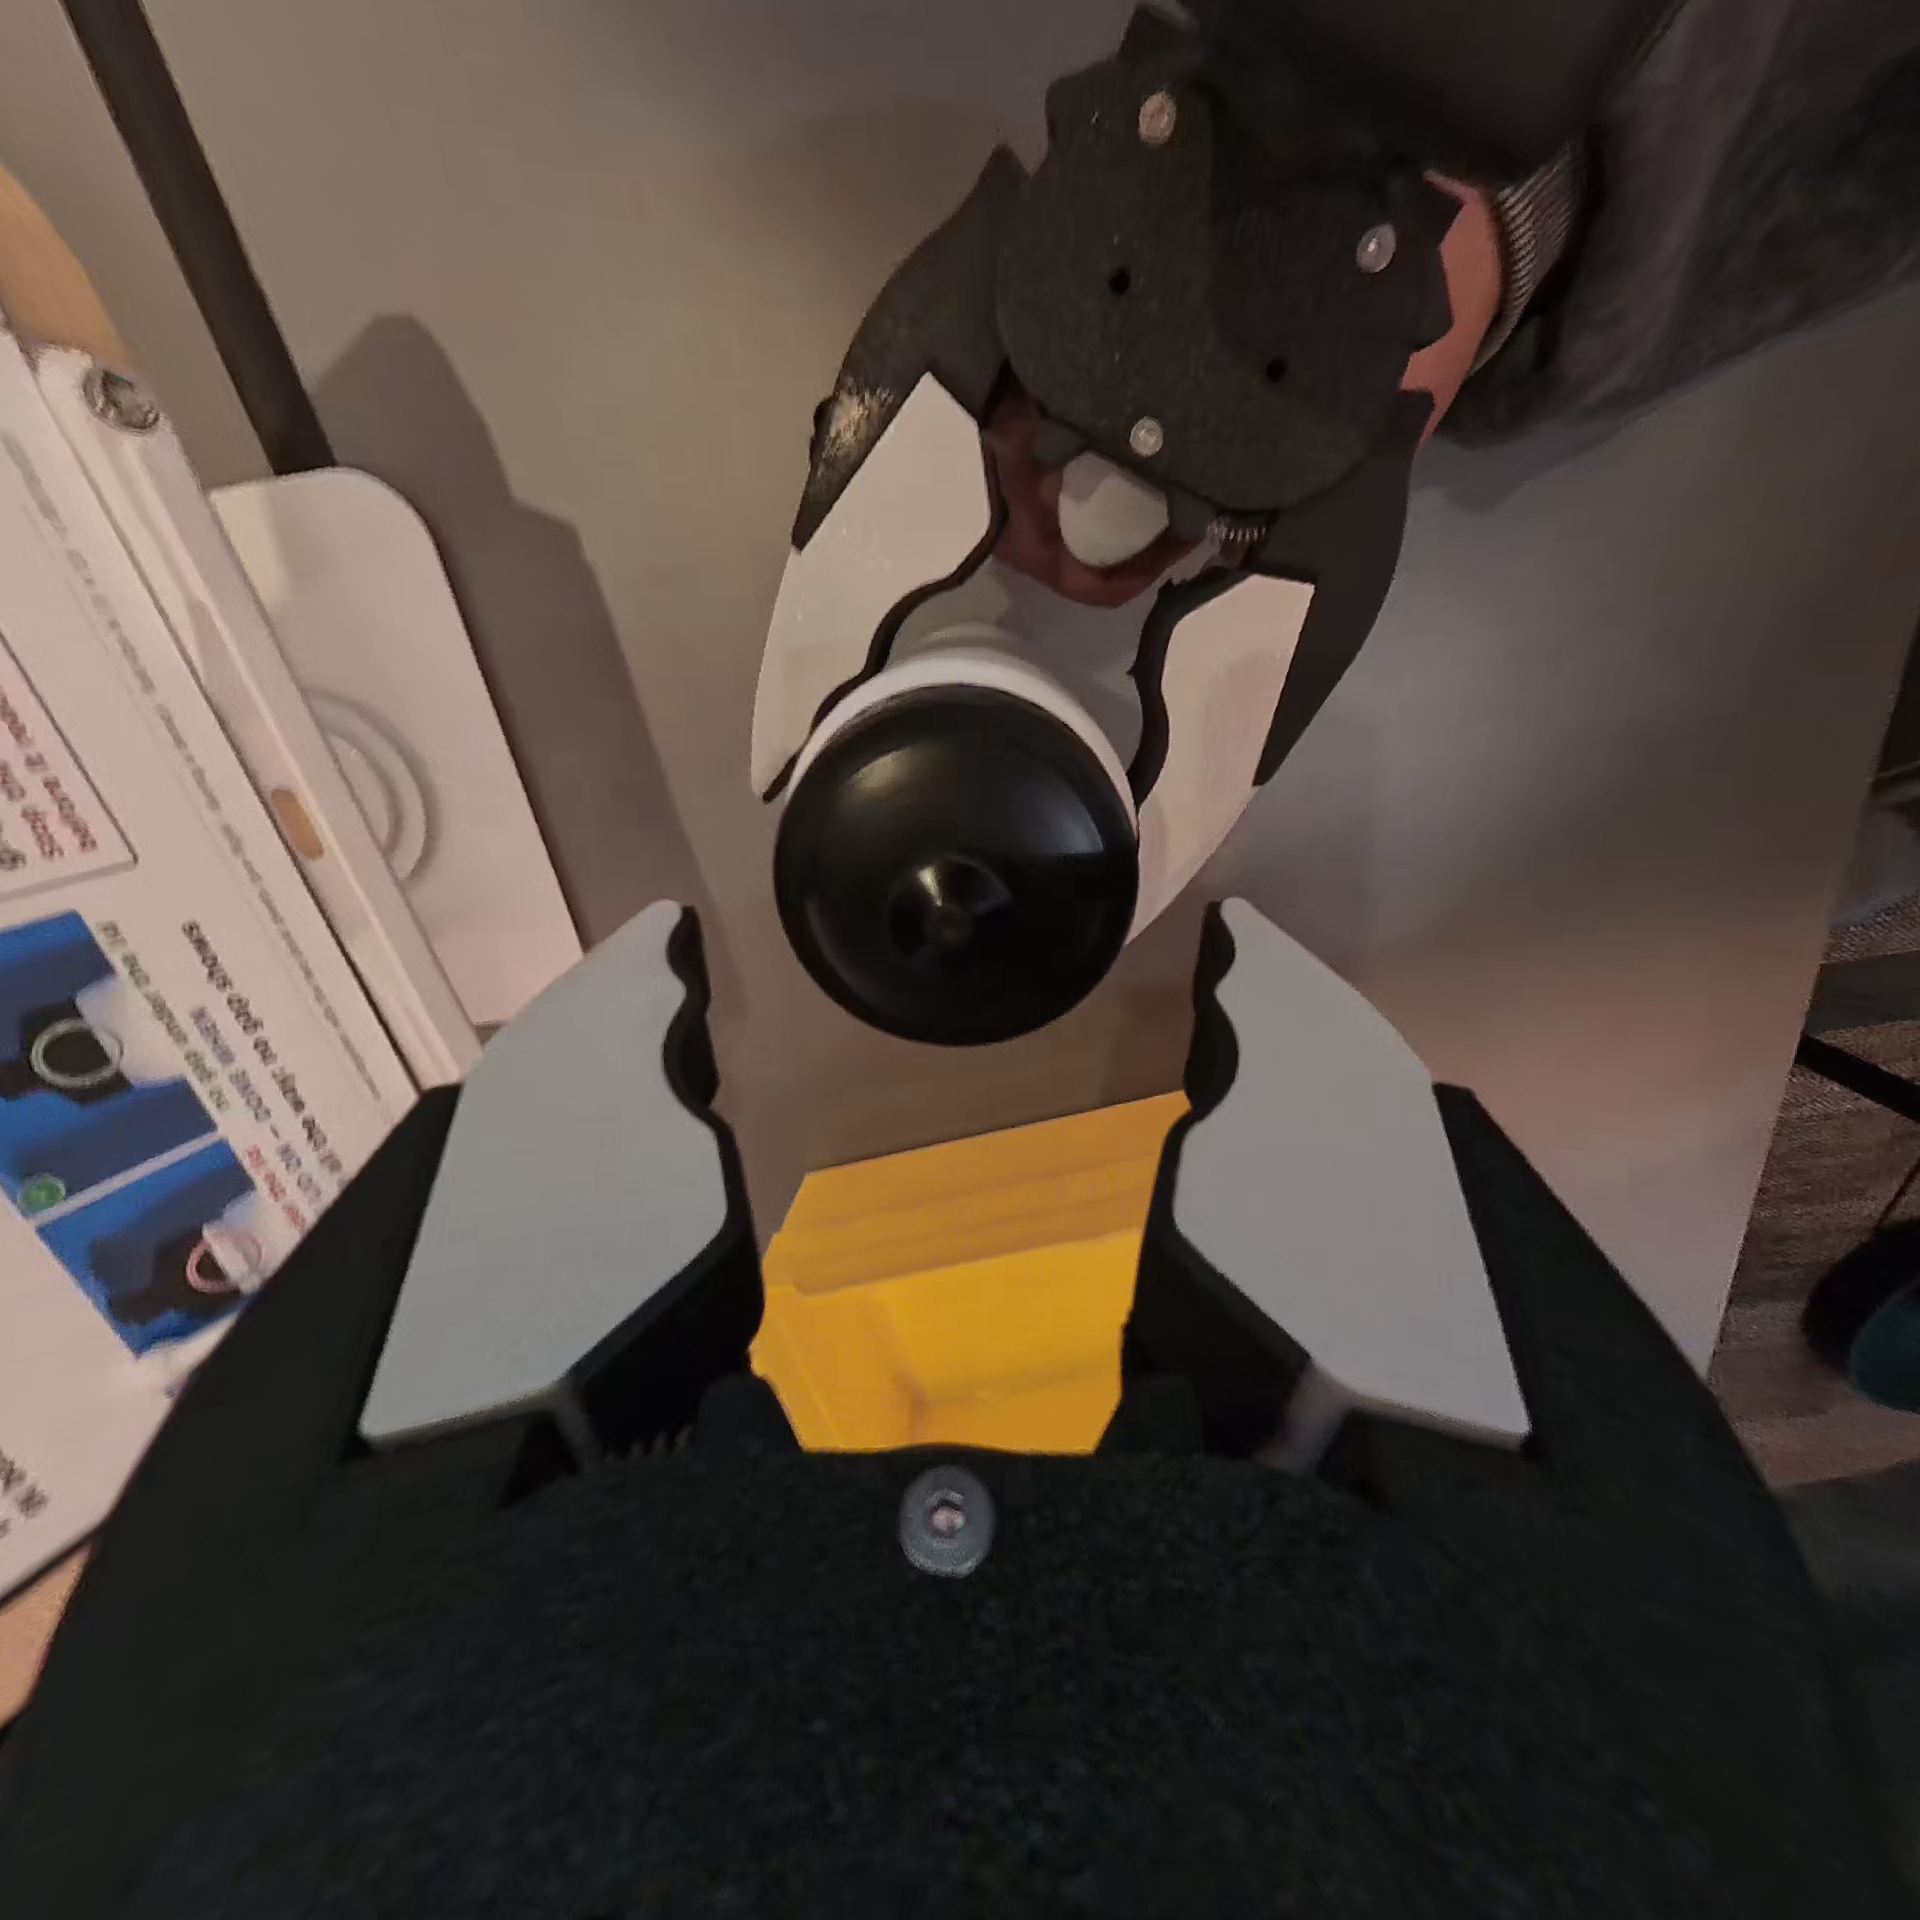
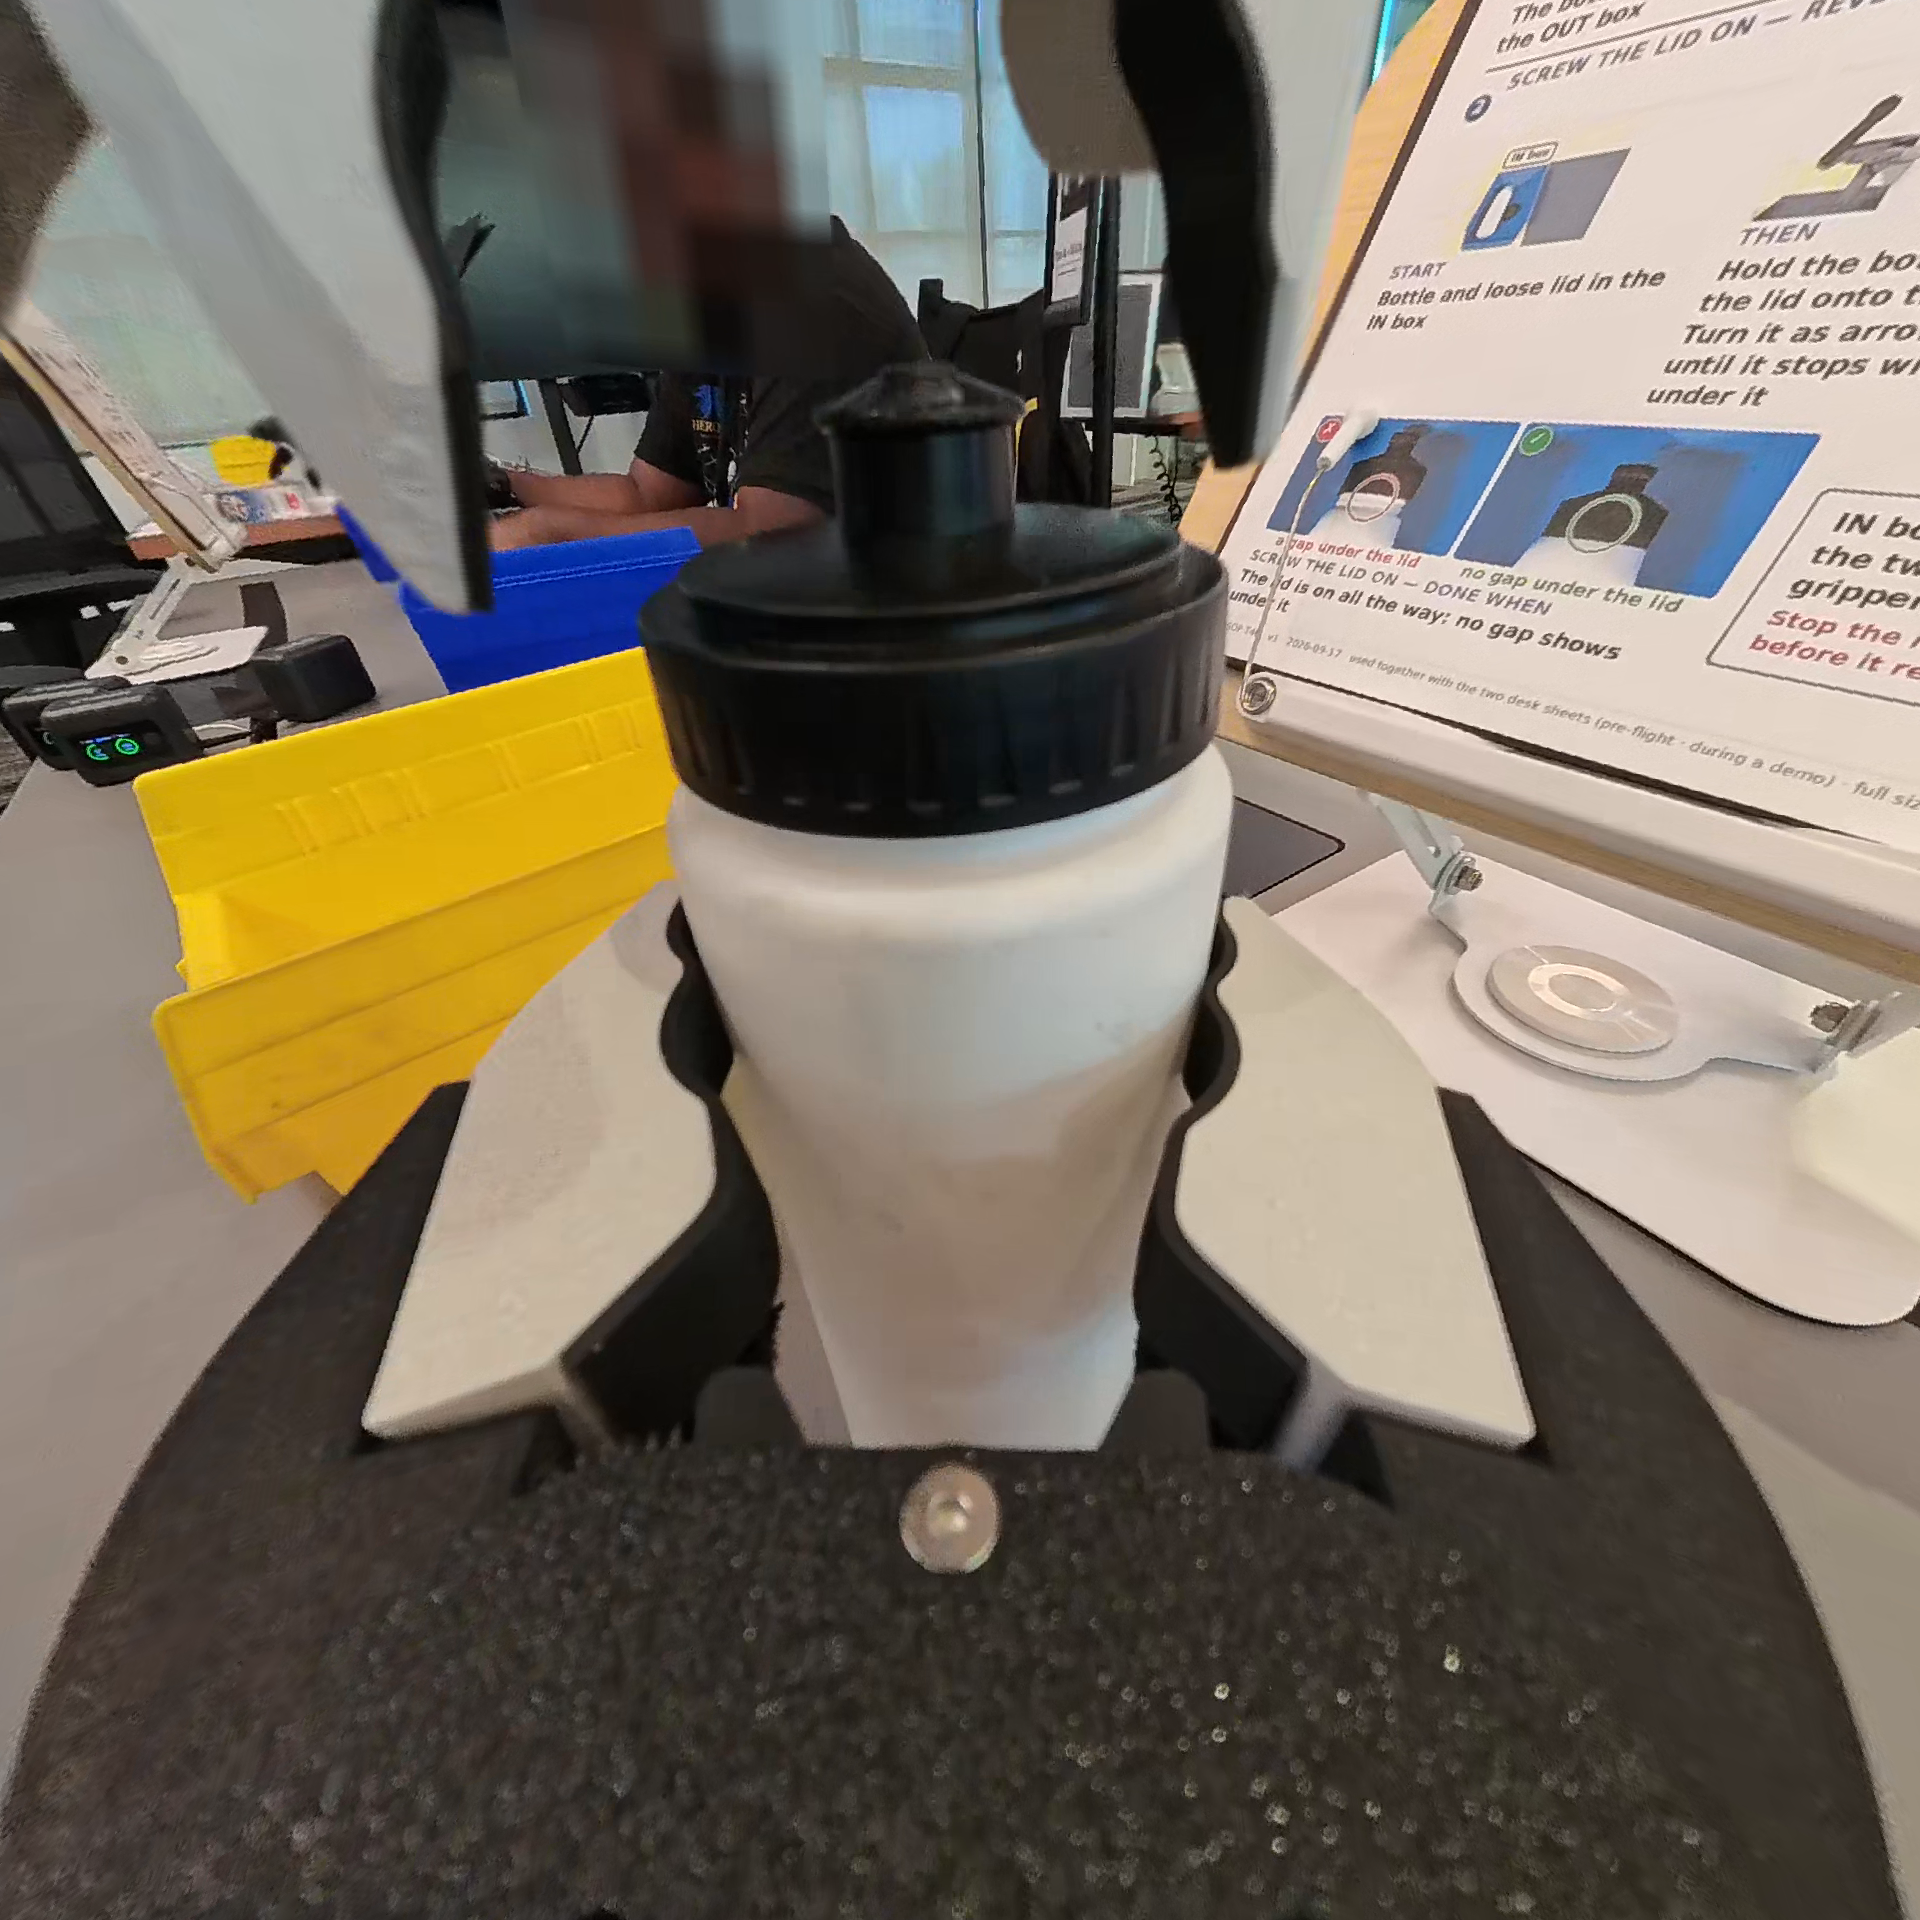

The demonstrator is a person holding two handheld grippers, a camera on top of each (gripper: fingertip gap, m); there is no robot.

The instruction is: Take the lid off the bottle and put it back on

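Wide apart at the lower centre of its own view, the left claw (image 1: 951,1023) faces the ribbed black screw lid (image 1: 951,868) end-on along the long axis of the white plastic bottle (image 2: 951,1039), which the right claw (image 2: 951,997) clamps by the body.

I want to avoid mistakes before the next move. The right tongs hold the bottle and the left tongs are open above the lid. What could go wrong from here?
1. The left tongs look off centre from the black lid; closing now may grip only its edge and slip.
2. The right tongs grip the white bottle well below the lid, so twisting may turn it in the grip.
3. A dropped lid might fall into the yellow bin.
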